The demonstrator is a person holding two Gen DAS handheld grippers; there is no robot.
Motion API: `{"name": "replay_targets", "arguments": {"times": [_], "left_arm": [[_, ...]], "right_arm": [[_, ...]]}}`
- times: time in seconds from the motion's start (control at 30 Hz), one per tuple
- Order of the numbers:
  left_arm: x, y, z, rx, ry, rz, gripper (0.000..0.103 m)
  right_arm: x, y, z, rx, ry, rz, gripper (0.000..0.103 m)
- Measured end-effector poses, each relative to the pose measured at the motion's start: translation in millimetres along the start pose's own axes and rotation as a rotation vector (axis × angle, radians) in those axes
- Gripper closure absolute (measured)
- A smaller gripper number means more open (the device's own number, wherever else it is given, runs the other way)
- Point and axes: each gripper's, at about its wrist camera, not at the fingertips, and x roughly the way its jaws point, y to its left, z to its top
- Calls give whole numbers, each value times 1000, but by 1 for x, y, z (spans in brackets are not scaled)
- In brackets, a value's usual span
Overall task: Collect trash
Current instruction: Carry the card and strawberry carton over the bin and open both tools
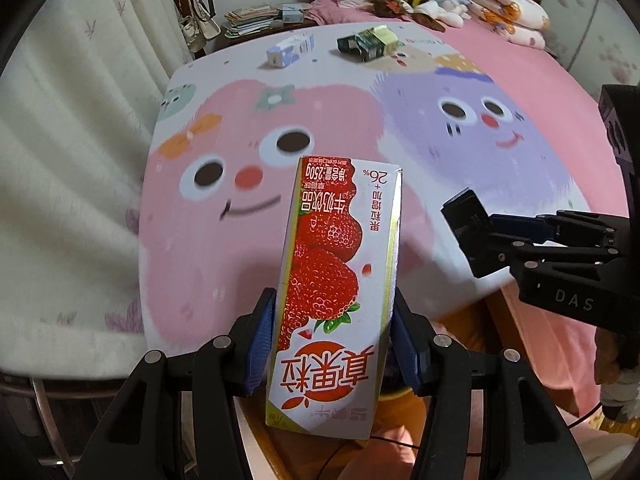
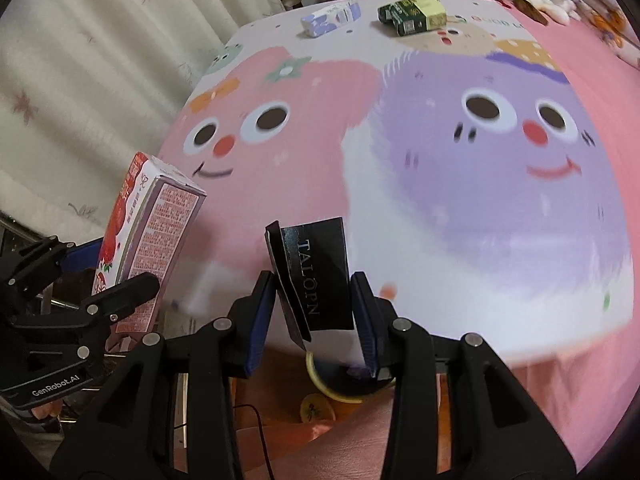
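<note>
The left tongs (image 1: 332, 344) are clamped on a strawberry milk carton (image 1: 336, 280), blue pads pressing its two narrow sides near the lower end, so the carton stands up and away from the camera with most of its length free. That low grip looks chosen to leave the carton clear for dropping into a bin. It is lifted off the cartoon-printed mat (image 1: 360, 120) on the bed, over the mat's near edge.

At 3 o'clock in the left view, the right tongs (image 2: 312, 308) pinch a small black box (image 2: 316, 276), its flap hanging loose on the left. It too is held off the mat, near the 6 o'clock edge, probably bound for the same bin; a dark, yellow-rimmed container (image 2: 340, 390) shows just below, though I cannot tell what it is.

Still uncollected at 12 o'clock: a blue-and-white carton (image 1: 290, 50) and, to its right, a green carton (image 1: 370, 42), lying well apart from both tongs.
</note>
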Motion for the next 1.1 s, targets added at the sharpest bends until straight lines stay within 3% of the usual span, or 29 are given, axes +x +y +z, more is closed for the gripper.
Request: {"name": "replay_targets", "arguments": {"times": [0.3, 0.63, 0.9, 1.1], "left_arm": [[-3, -3, -74, 21, 61, -49, 50], [25, -36, -122, 9, 105, -90, 50], [85, -63, -168, -35, 187, -111, 50], [155, -78, -198, -81, 272, -134, 50]], "right_arm": [[-2, 25, -77, 39, 61, -24, 68], [31, 9, -124, 47, 152, -46, 68], [85, -20, -165, 49, 198, -54, 68], [149, -51, -203, 120, 253, -67, 68]]}}
